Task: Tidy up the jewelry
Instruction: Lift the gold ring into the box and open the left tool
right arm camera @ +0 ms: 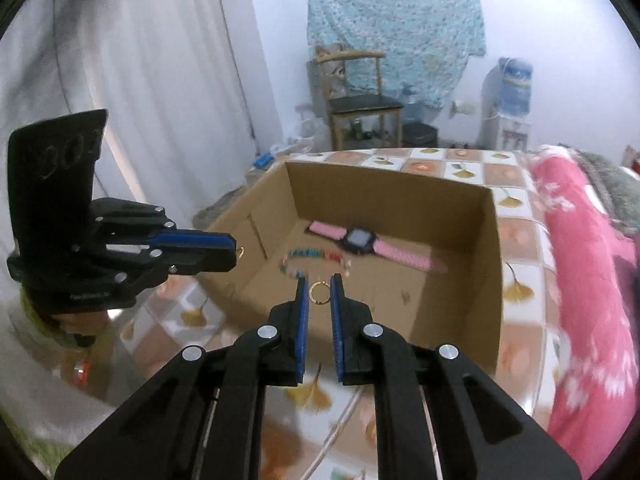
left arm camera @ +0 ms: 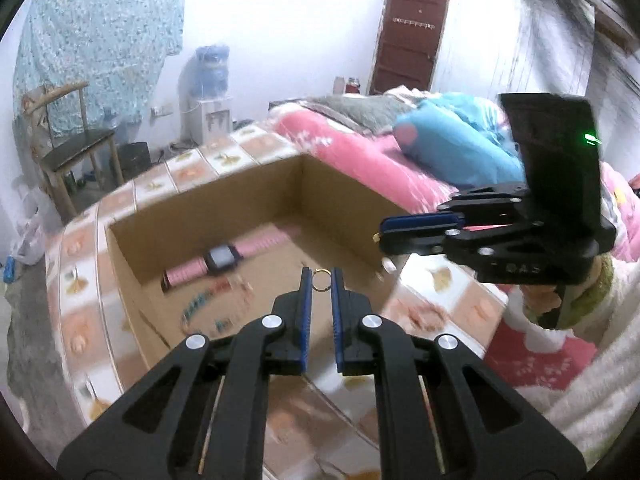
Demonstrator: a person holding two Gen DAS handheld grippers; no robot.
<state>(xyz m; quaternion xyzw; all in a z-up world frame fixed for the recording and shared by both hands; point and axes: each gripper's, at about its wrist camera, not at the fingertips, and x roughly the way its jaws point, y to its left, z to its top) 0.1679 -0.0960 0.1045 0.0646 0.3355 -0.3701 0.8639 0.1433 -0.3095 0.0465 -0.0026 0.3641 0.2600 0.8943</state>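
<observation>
My left gripper [left arm camera: 321,278] is shut on a small gold ring [left arm camera: 321,280], pinched between its blue pads above the cardboard box [left arm camera: 336,184]. My right gripper [right arm camera: 319,288] is likewise shut on a second gold ring [right arm camera: 319,293] over the box's near edge. Each gripper shows in the other's view: the right gripper [left arm camera: 380,236] at the right, the left gripper [right arm camera: 236,250] at the left with gold showing at its tip. Inside the cardboard box [right arm camera: 400,192] lie a pink-strapped watch [right arm camera: 360,242] and a multicoloured bead bracelet [right arm camera: 316,260]. The same pink watch [left arm camera: 222,258] and bead bracelet [left arm camera: 208,300] appear in the left wrist view.
The box stands on a table with a tiled floral cloth [right arm camera: 516,236]. A bed with a pink blanket [right arm camera: 588,280] and blue pillow [left arm camera: 452,140] runs alongside. A wooden chair [right arm camera: 360,100], a water dispenser [right arm camera: 508,104] and a white curtain [right arm camera: 140,80] stand behind.
</observation>
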